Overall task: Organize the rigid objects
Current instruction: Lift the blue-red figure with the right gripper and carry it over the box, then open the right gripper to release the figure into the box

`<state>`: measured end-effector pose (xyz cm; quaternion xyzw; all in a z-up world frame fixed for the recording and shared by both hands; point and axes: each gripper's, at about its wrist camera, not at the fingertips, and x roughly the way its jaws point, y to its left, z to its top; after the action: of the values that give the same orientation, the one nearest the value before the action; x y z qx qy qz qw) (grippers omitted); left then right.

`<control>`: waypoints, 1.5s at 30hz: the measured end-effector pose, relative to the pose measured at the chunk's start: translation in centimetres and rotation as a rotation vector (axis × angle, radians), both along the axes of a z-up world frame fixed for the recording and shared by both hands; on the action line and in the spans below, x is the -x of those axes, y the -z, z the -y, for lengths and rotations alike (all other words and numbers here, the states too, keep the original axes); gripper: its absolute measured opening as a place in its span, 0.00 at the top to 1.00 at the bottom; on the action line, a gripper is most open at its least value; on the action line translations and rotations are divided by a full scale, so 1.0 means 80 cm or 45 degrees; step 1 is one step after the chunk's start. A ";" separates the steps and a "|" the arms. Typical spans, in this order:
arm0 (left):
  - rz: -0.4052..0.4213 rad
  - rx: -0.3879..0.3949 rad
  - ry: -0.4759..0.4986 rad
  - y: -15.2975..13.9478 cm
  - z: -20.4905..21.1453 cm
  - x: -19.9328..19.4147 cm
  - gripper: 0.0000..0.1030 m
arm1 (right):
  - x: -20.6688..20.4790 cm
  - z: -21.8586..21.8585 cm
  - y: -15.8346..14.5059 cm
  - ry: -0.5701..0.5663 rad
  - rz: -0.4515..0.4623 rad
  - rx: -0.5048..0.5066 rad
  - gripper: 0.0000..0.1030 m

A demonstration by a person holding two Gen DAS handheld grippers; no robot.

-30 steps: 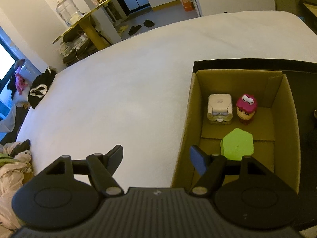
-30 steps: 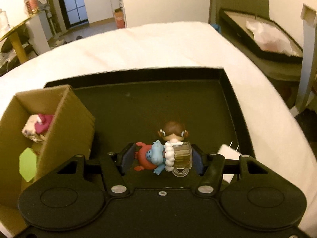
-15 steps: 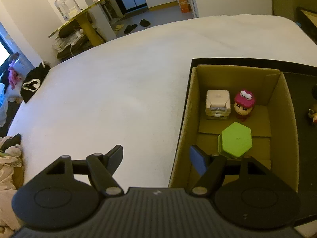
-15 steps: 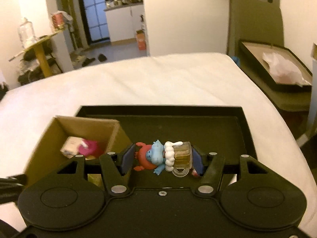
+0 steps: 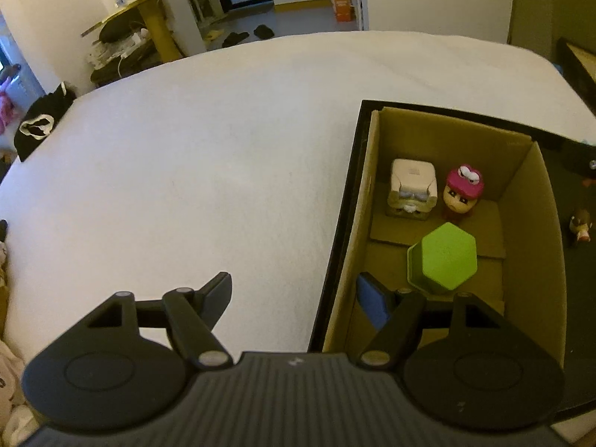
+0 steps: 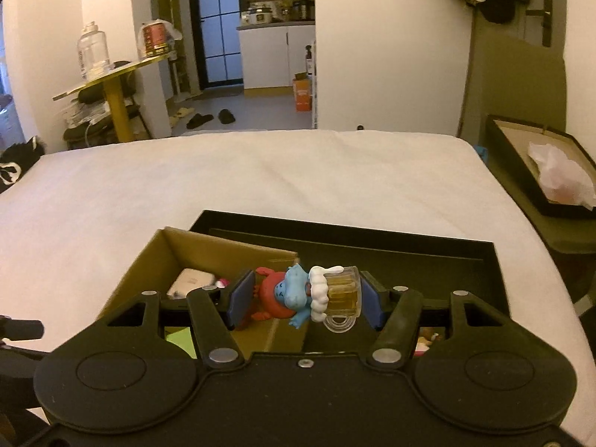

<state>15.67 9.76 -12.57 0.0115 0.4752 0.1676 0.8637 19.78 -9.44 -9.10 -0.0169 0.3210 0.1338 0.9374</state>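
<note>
My right gripper [image 6: 303, 296] is shut on a blue and red toy figure with a beer mug [image 6: 309, 296], held in the air above the right wall of the cardboard box [image 6: 149, 257]. The box [image 5: 536, 201] stands in a black tray [image 6: 428, 249] on the white bed. In the box are a white block-shaped toy [image 5: 411, 188], a pink-hatted figure [image 5: 463, 193] and a green hexagonal container [image 5: 443, 257]. My left gripper [image 5: 294, 294] is open and empty, straddling the box's left wall near its front corner.
A small brown figure [image 5: 579, 223] lies on the tray right of the box. The white bed [image 5: 186, 171] spreads to the left. A second black tray holding white tissue [image 6: 547, 171] sits off the bed at right. A yellow side table [image 6: 108, 85] stands beyond.
My right gripper has lifted the blue figure off the tray and carried it left towards the box. The left gripper has stayed open and shifted slightly.
</note>
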 end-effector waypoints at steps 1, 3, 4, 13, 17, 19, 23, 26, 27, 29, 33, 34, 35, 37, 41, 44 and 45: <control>0.004 0.010 0.007 0.001 -0.001 0.001 0.30 | 0.000 -0.004 0.000 -0.008 0.008 0.004 0.43; 0.007 0.025 0.024 0.003 -0.001 0.003 0.33 | 0.001 -0.012 0.000 -0.022 0.030 0.022 0.43; 0.011 0.029 0.030 0.003 -0.001 0.003 0.33 | 0.002 -0.015 0.000 -0.036 0.044 0.019 0.43; 0.047 0.055 0.111 0.007 0.004 0.005 0.67 | 0.008 -0.044 0.007 -0.153 0.055 0.057 0.43; 0.060 0.064 0.146 0.008 0.008 0.006 0.78 | 0.012 -0.056 0.010 -0.221 0.060 0.072 0.43; 0.069 0.065 0.154 0.009 0.008 0.007 0.79 | 0.013 -0.062 0.012 -0.238 0.065 0.098 0.43; 0.078 0.073 0.164 0.009 0.006 0.008 0.79 | 0.011 -0.069 0.018 -0.255 0.055 0.138 0.43; 0.077 0.081 0.164 0.011 0.004 0.007 0.79 | 0.009 -0.076 0.024 -0.266 0.036 0.167 0.43; 0.078 0.082 0.163 0.011 0.003 0.006 0.79 | 0.010 -0.078 0.026 -0.269 0.035 0.181 0.43; 0.080 0.087 0.164 0.011 0.002 0.006 0.79 | 0.012 -0.082 0.030 -0.282 0.035 0.217 0.43; 0.078 0.098 0.159 0.013 -0.001 0.005 0.78 | 0.013 -0.092 0.037 -0.300 0.053 0.304 0.41; 0.078 0.098 0.158 0.013 -0.001 0.005 0.78 | 0.015 -0.094 0.038 -0.301 0.060 0.330 0.40; 0.079 0.103 0.157 0.013 -0.002 0.005 0.75 | 0.017 -0.095 0.038 -0.304 0.071 0.353 0.37; 0.070 0.090 0.145 0.014 -0.002 0.003 0.75 | 0.022 -0.094 0.036 -0.306 0.094 0.373 0.34; 0.066 0.094 0.143 0.013 -0.001 0.003 0.75 | 0.024 -0.090 0.031 -0.297 0.082 0.350 0.31; 0.056 0.101 0.134 0.013 -0.002 0.001 0.75 | 0.026 -0.083 0.028 -0.276 0.066 0.307 0.31; 0.052 0.104 0.128 0.012 -0.002 0.000 0.75 | 0.025 -0.080 0.025 -0.263 0.062 0.287 0.31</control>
<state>15.63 9.94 -13.55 -0.0032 0.4625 0.1047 0.8804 17.75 -3.02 -11.10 -0.1580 0.3077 0.1921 0.9184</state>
